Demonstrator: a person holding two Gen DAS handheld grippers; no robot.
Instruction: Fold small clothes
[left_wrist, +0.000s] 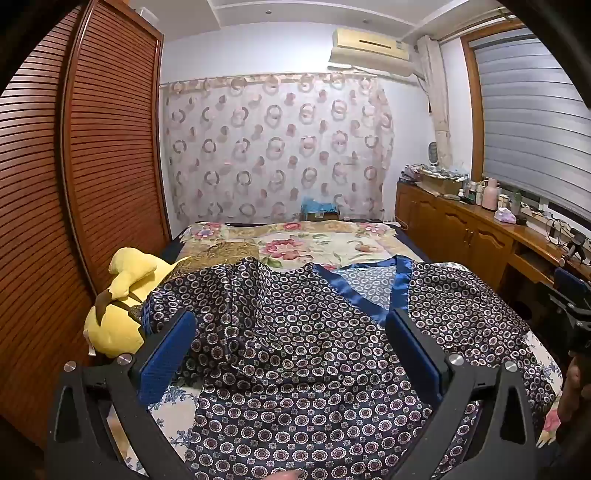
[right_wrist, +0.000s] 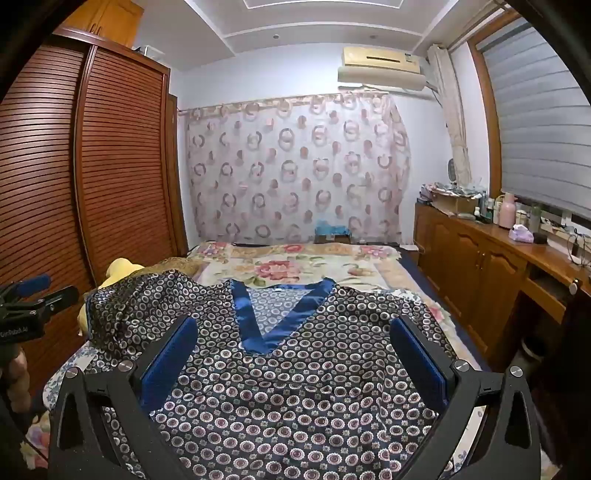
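bed: the bed (left_wrist: 343, 240) carries a floral cover and runs from the near edge toward the patterned curtain (left_wrist: 273, 147) at its far end.
wardrobe: a slatted wooden wardrobe (left_wrist: 107, 147) stands along the bed's left side.
cabinet: a low wooden cabinet (right_wrist: 480, 266) lines the bed's right side under the window blind, its top crowded with bottles and small items.
garment: a dark navy top (left_wrist: 303, 350) printed with small rings lies spread over the near half of the bed, front up, its blue satin v-neck trim (right_wrist: 273, 317) pointing toward the near edge; the cloth is wrinkled, and its left sleeve is bunched up at the bed's left edge.
plush toy: a yellow plush toy (left_wrist: 118, 314) sits at the bed's left edge, touching the bunched sleeve.
left tongs: the left tongs (left_wrist: 291, 343) hang over the top's left half, blue pads (left_wrist: 168, 354) wide apart, nothing between them.
right tongs: the right tongs (right_wrist: 291, 347) hang over the middle of the top just below the v-neck, pads (right_wrist: 417, 354) wide apart, gripping nothing.
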